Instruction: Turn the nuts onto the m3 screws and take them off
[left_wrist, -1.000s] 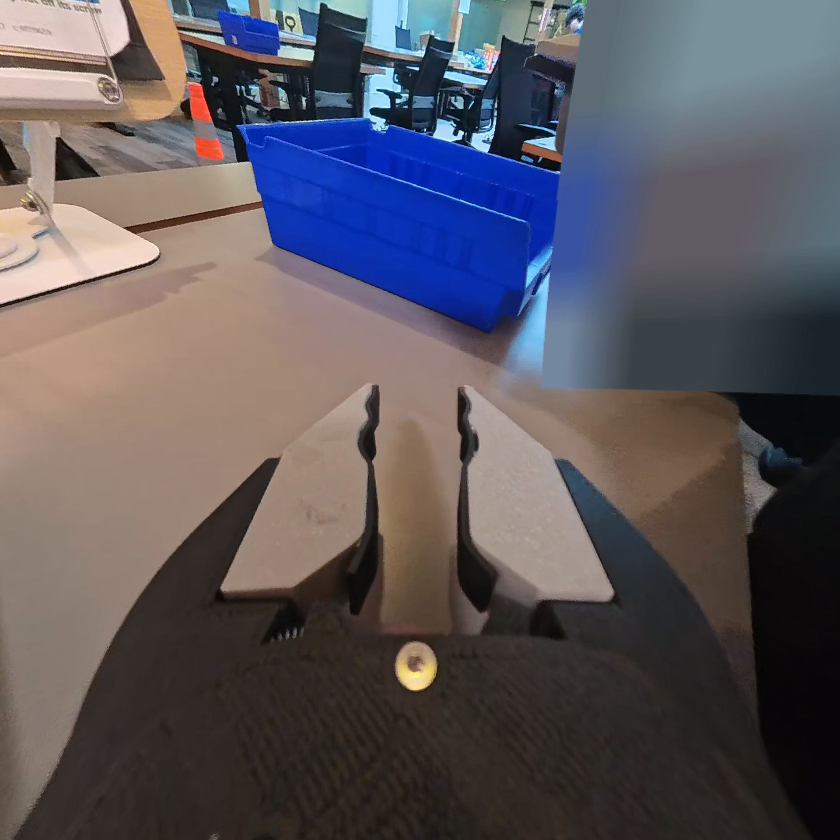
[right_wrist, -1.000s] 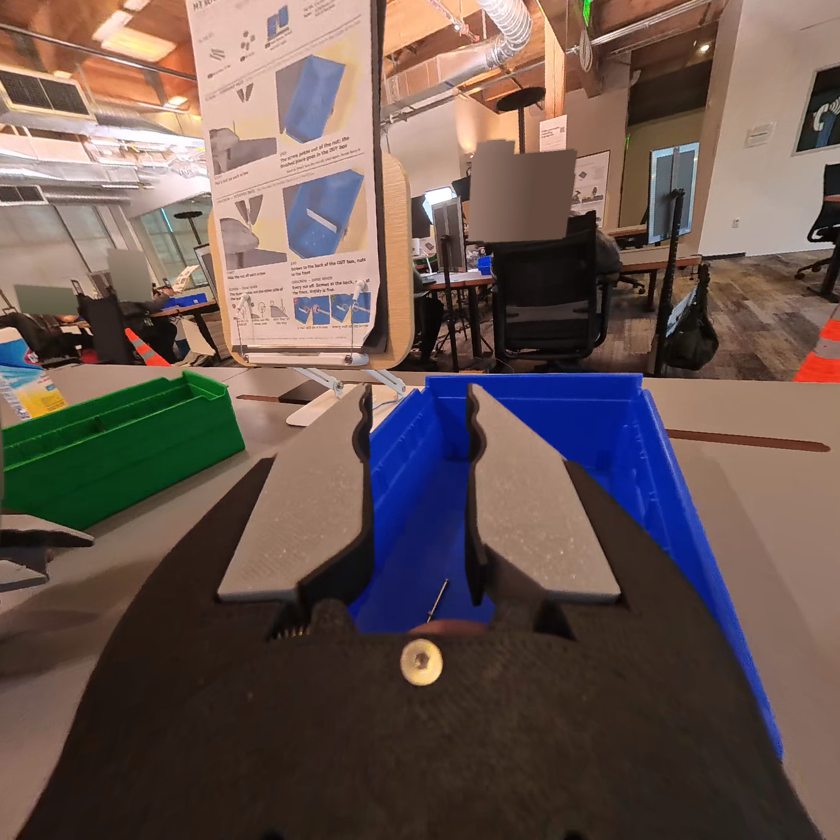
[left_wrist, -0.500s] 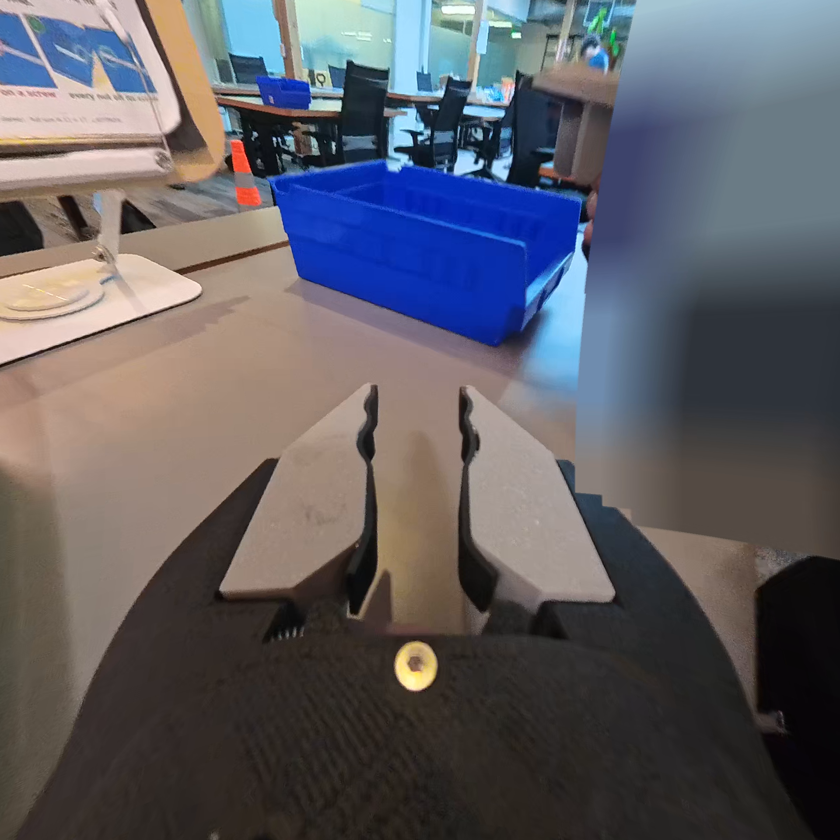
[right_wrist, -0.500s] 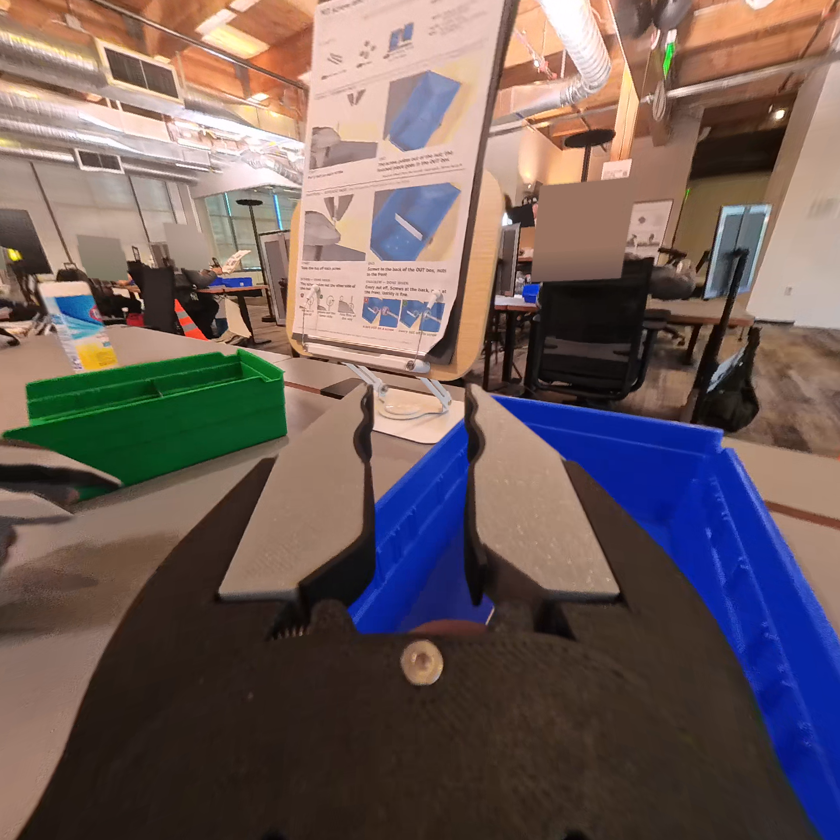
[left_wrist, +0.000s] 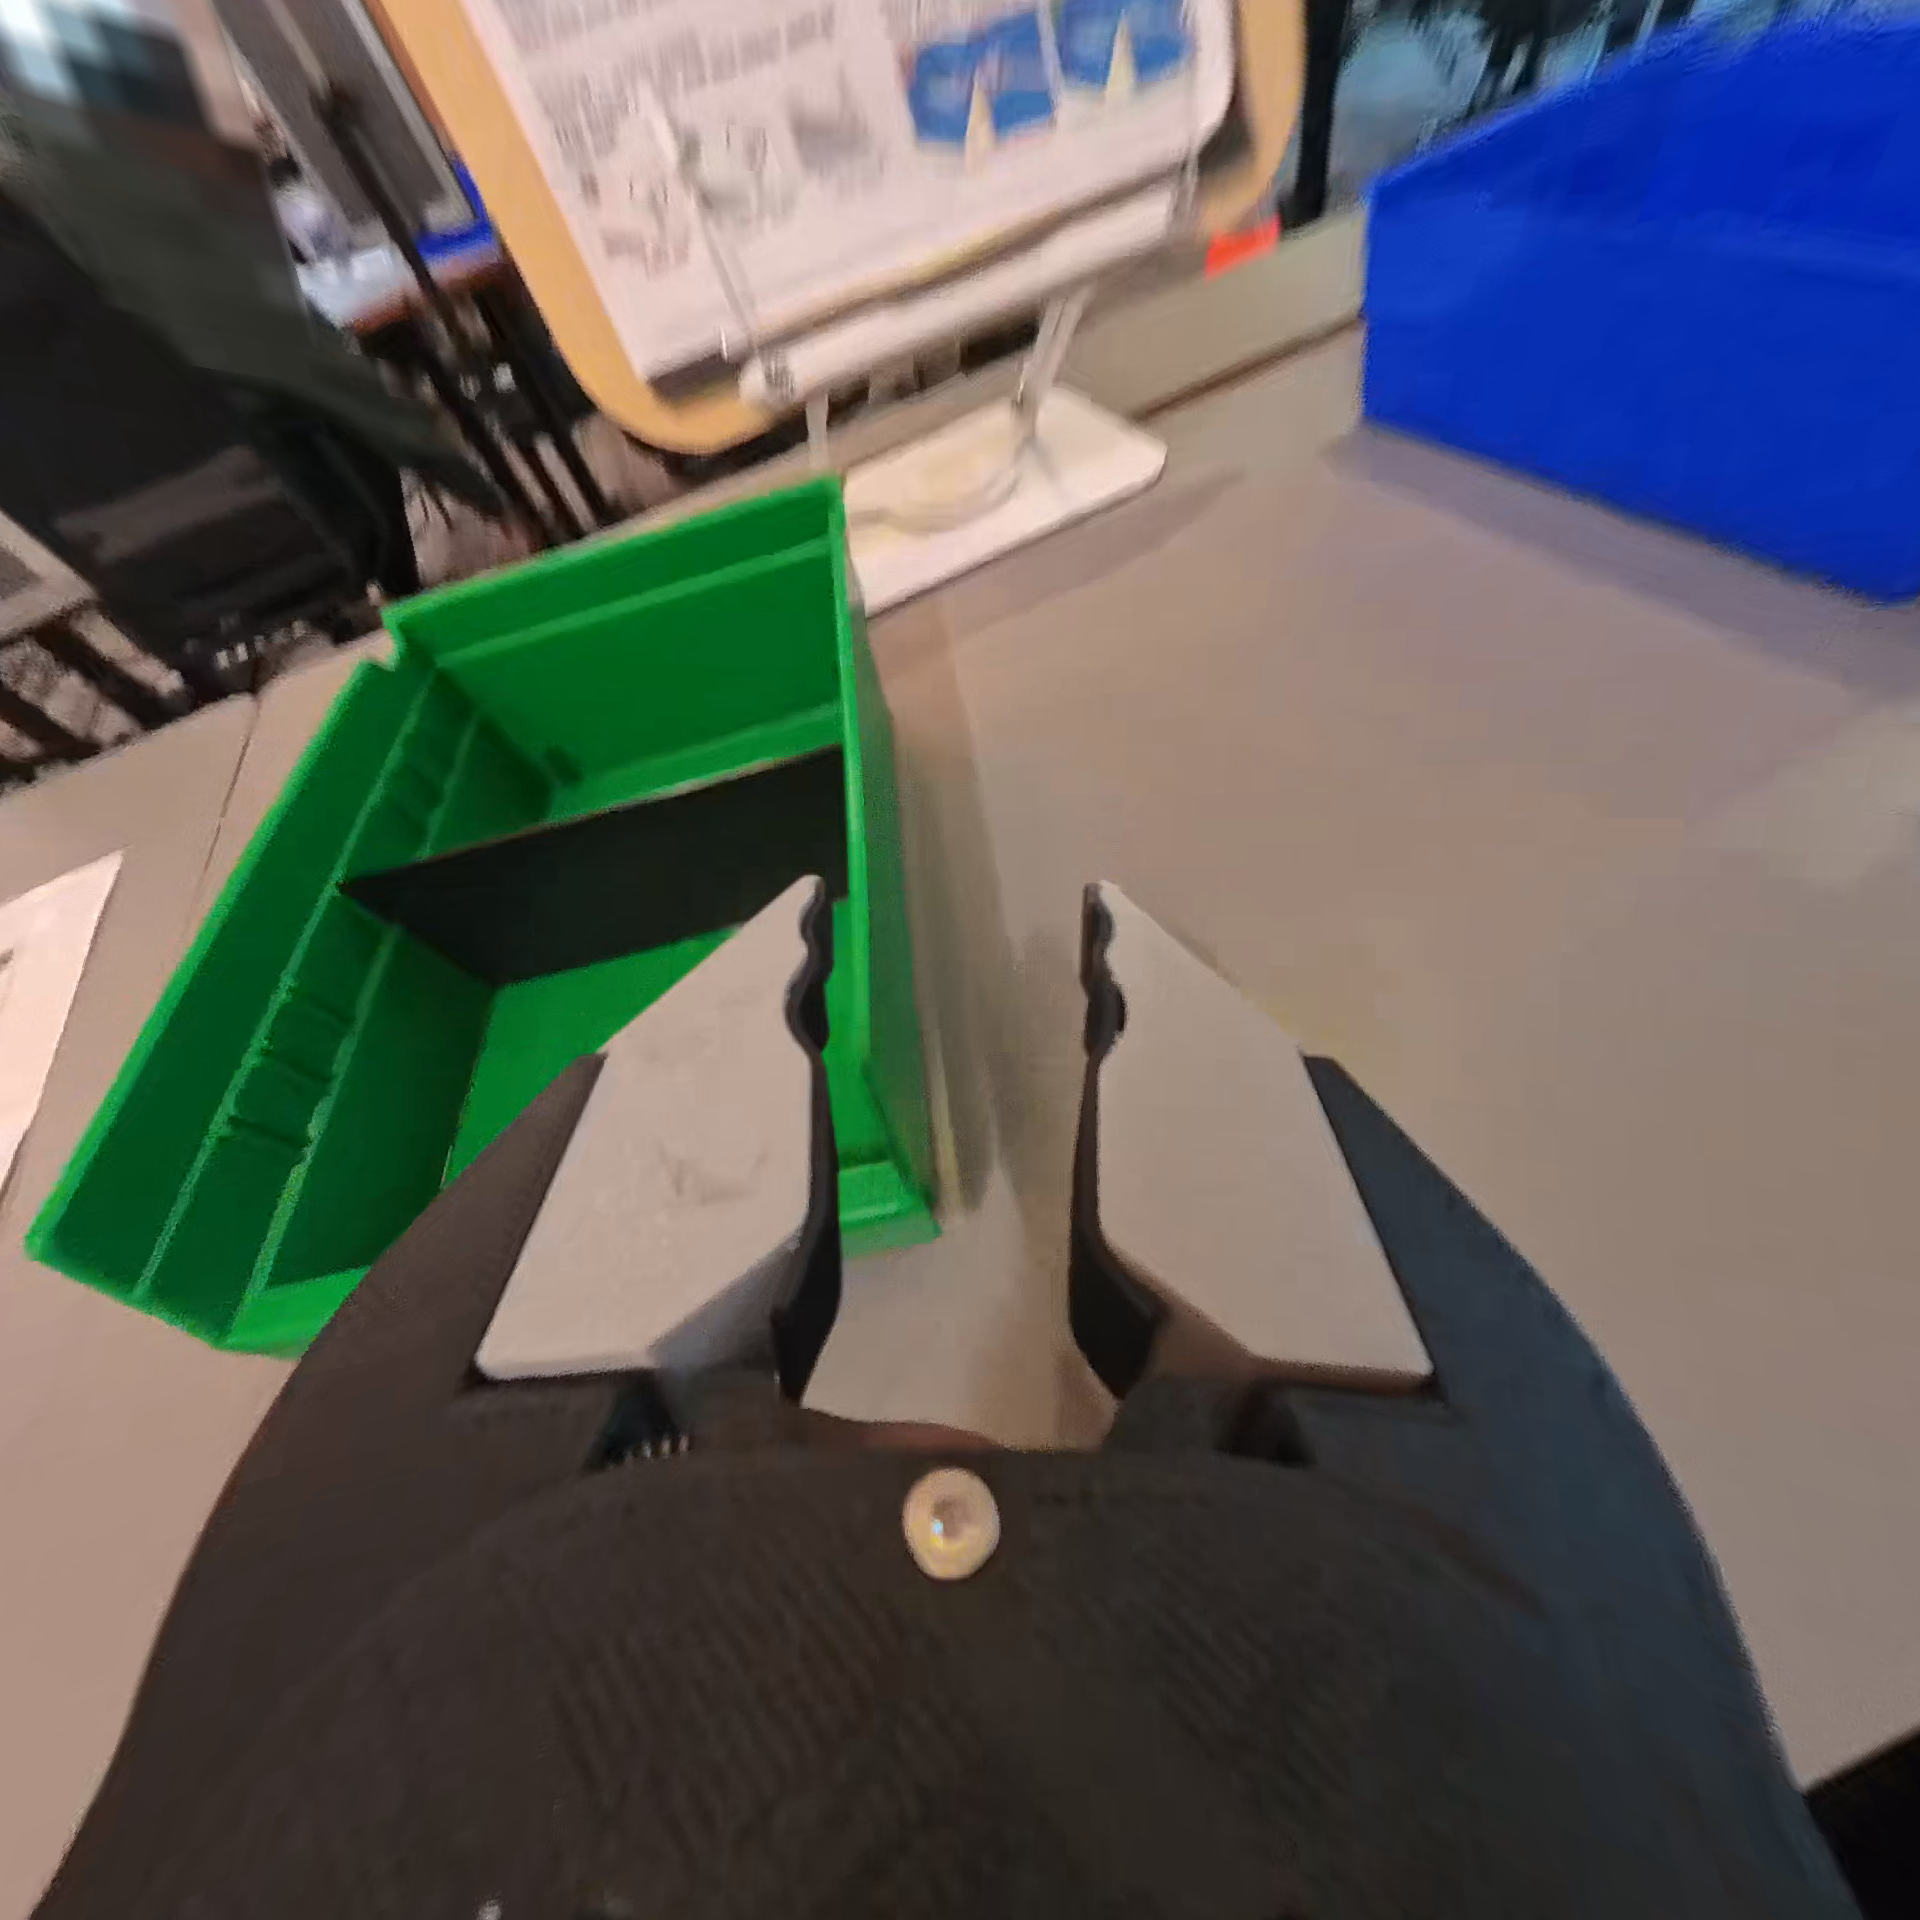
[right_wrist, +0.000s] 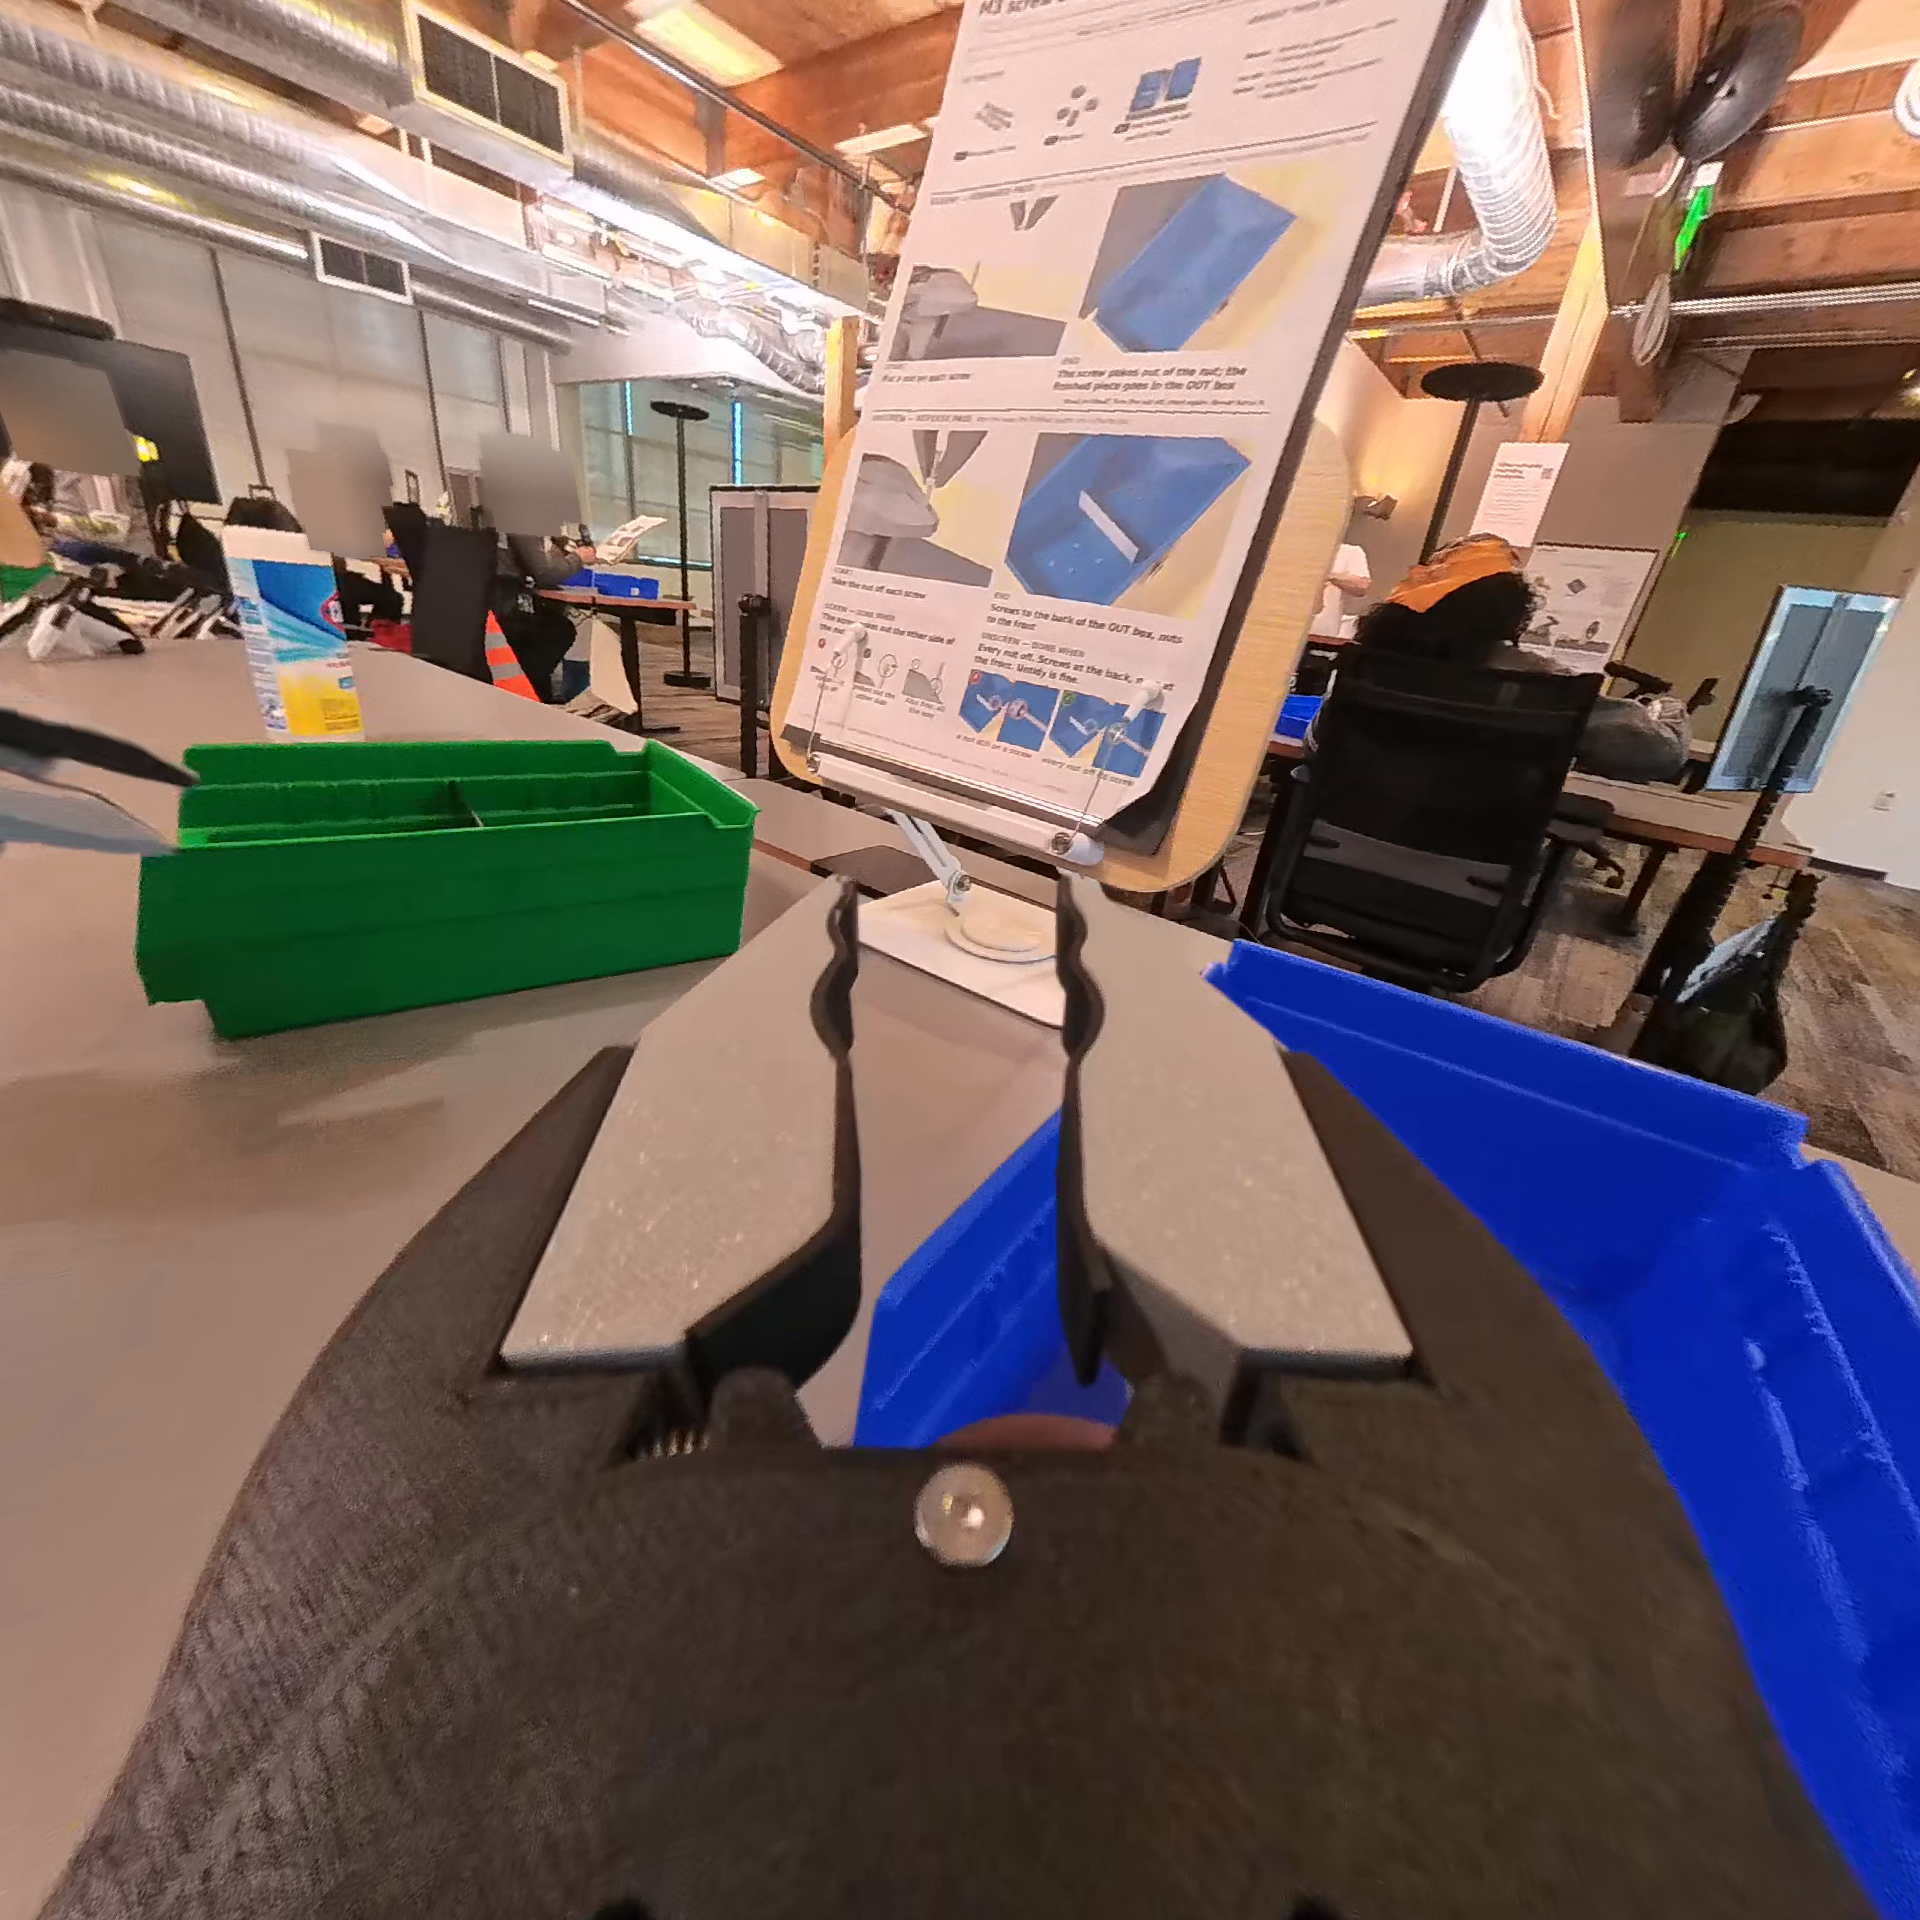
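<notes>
My left gripper (left_wrist: 951, 904) is open and empty, hovering over the grey table just right of a green bin (left_wrist: 332, 1039) with a black divider (left_wrist: 603, 883). I see no screws or nuts in the bin. My right gripper (right_wrist: 951, 894) is open and empty, above the left rim of a blue bin (right_wrist: 1558, 1174). The green bin (right_wrist: 436, 883) shows at the left in the right wrist view, with the left gripper's fingertips (right_wrist: 94, 790) just left of it. The blue bin (left_wrist: 1662, 291) also shows at the far right in the left wrist view.
An instruction sheet on a wooden board with a white stand (right_wrist: 1091, 468) sits at the back of the table between the bins; it also shows in the left wrist view (left_wrist: 883, 177). A wipes canister (right_wrist: 291, 634) stands behind the green bin. Office chairs and desks lie beyond. The tips of one gripper are about 35 centimetres away from the tips of the other.
My left gripper has swung left from facing the blue bin to the green bin and opened a little wider. My right gripper has turned left, off the blue bin's inside toward its left rim.
</notes>
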